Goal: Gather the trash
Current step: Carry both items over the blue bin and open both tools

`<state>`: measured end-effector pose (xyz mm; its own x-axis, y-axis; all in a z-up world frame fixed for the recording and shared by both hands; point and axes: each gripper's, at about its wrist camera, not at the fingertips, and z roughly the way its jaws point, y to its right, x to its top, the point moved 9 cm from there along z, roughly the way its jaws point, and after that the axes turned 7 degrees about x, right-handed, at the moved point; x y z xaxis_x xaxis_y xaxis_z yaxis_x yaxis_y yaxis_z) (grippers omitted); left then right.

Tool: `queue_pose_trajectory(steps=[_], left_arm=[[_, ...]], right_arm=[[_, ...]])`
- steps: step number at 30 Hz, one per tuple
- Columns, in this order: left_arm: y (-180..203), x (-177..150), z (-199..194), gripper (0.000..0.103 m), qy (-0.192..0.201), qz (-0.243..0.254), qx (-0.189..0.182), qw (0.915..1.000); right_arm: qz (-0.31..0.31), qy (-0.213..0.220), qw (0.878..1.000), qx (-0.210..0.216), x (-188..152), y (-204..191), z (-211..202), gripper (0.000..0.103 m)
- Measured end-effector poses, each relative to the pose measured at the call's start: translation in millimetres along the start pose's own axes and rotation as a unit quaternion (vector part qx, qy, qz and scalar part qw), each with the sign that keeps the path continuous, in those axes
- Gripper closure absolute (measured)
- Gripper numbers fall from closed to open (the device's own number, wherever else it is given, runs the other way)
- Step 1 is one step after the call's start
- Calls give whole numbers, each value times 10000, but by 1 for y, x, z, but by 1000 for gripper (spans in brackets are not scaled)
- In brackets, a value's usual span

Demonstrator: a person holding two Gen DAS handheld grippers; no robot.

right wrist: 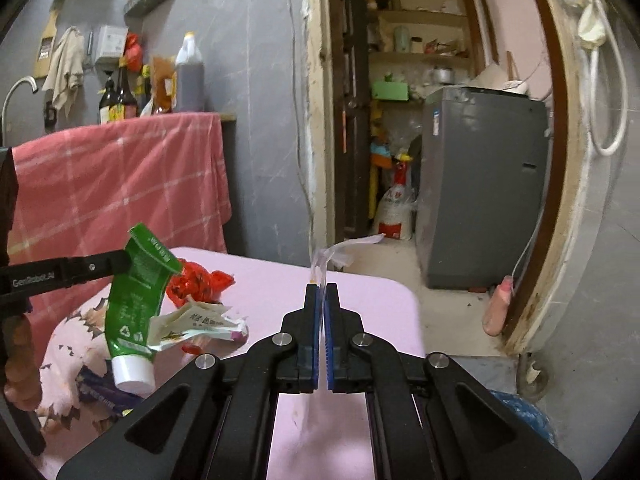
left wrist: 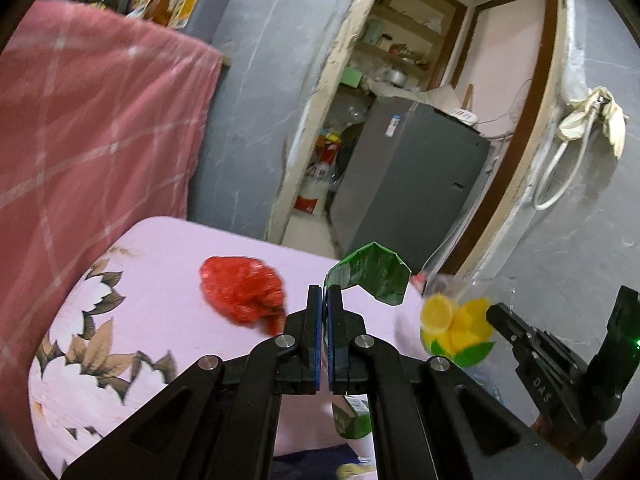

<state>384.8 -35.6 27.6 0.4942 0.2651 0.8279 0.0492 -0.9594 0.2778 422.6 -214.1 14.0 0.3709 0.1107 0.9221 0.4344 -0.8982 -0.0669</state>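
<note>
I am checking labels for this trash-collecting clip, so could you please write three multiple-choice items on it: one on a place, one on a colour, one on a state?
1. Where does the red crumpled bag lie?
A. on the pink tablecloth
B. on the floor
C. on the shelf

2. What colour is the tube held by the left gripper?
A. blue
B. green with a white cap
C. yellow

3. How is the right gripper?
A. wide open
B. shut on the clear plastic wrapper
C. holding a bottle

Answers:
1 A, it rests on the cloth.
2 B, the right wrist view shows both colours.
3 B, the film sticks out between its closed fingers.
</note>
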Motion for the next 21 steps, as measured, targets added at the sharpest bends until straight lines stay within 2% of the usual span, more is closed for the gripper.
queue_pose_trajectory(steps=[10,21], left_arm=[[49,-5,-1,103,137,261,-270,9992],[144,-42,32,103,-222,409,-856,9952]], right_arm=[[397,280,9987,-169,-12,32,-41,103],[830,394,9921,-852,-35,115,-88,103]])
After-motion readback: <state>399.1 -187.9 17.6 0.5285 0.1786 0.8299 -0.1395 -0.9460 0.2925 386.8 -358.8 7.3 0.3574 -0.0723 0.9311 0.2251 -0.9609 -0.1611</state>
